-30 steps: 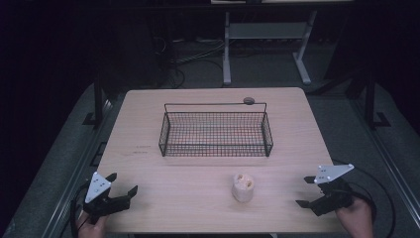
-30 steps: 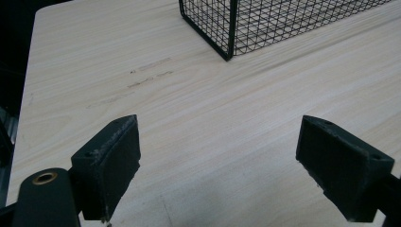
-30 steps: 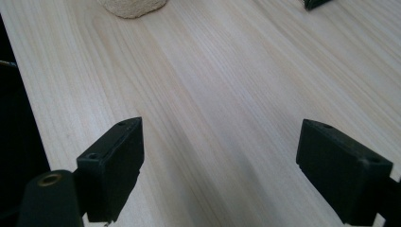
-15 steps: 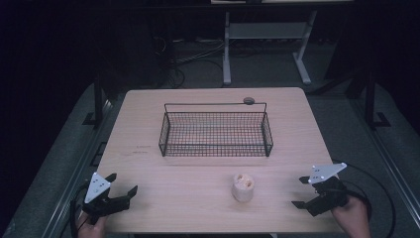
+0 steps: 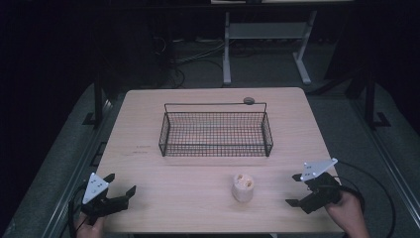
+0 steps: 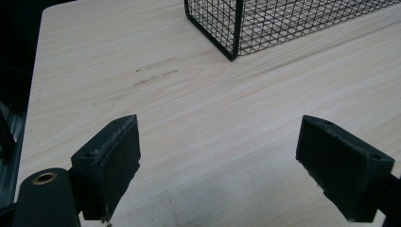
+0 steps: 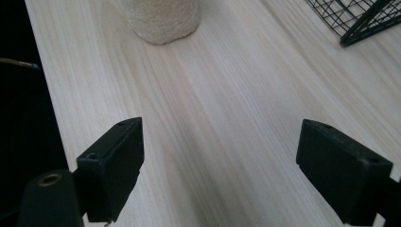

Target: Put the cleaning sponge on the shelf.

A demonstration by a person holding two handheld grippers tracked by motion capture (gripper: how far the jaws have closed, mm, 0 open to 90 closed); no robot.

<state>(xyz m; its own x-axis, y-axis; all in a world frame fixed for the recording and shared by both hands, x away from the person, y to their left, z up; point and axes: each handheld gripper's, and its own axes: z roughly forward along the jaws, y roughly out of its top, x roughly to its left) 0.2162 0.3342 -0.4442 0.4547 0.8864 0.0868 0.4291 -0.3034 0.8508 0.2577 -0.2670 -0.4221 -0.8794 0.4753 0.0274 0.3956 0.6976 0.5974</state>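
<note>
A black wire basket [image 5: 216, 134] stands in the middle of the light wooden table [image 5: 148, 129]; its corner [image 6: 231, 28] is ahead of the left jaws and another corner [image 7: 364, 19] lies at the top right of the right gripper view. A small cream roll-like object [image 5: 242, 187] stands upright near the front edge; its base [image 7: 163, 21] is ahead of the right jaws. My left gripper [image 5: 120, 188] is open at the front left, jaws wide apart over bare wood. To the right of the cream object my right gripper [image 5: 295, 190] is open, nothing between its jaws.
A small dark round thing [image 5: 248, 100] sits on the table behind the basket. Beyond the table stands a white metal frame [image 5: 267, 34] on a dark floor with cables. Bare wood lies between basket and front edge.
My right gripper has shifted a little left, toward the cream object. The left gripper, basket and cream object have not moved.
</note>
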